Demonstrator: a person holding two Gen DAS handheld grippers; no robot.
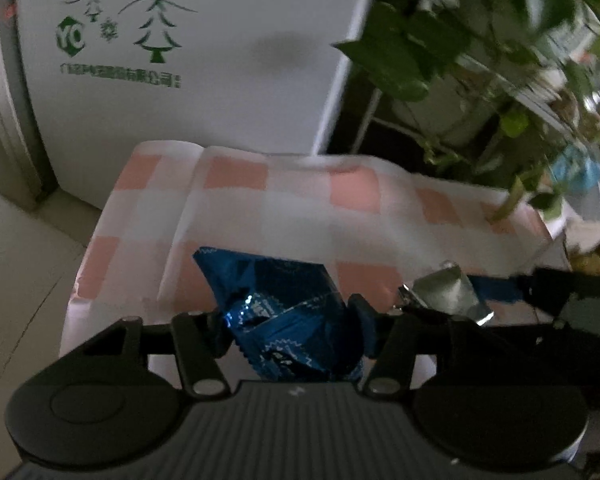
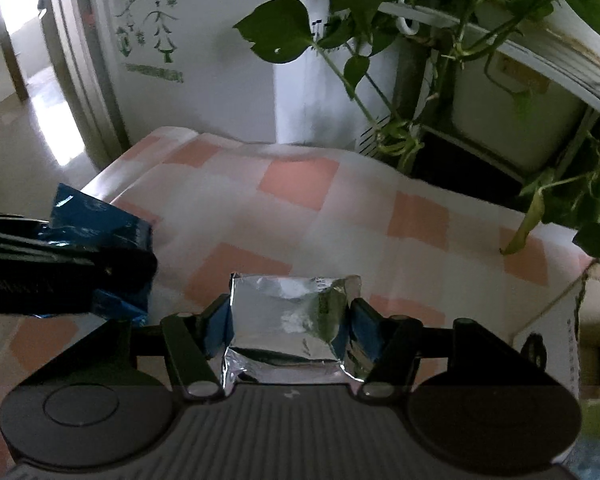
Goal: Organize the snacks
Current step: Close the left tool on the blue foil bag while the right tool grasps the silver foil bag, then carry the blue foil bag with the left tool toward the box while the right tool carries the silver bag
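Note:
A crumpled blue foil snack packet [image 1: 288, 316] sits between the fingers of my left gripper [image 1: 292, 330], which is shut on it just above the pink-and-white checked cloth [image 1: 300, 208]. My right gripper [image 2: 290, 320] is shut on a silver foil snack packet [image 2: 288, 316]; its blue pads [image 2: 364, 328] press the packet's sides. In the left wrist view the silver packet [image 1: 448, 294] and the right gripper show at the right. In the right wrist view the blue packet [image 2: 96, 220] and the left gripper's dark fingers [image 2: 60, 264] show at the left.
The checked cloth [image 2: 300, 200] covers a small table. A white appliance with green tree print [image 1: 160, 60] stands behind it. Trailing green plants [image 2: 380, 40] hang over the far right corner. A cardboard box [image 2: 556, 340] stands at the right edge. Tiled floor [image 1: 20, 260] lies to the left.

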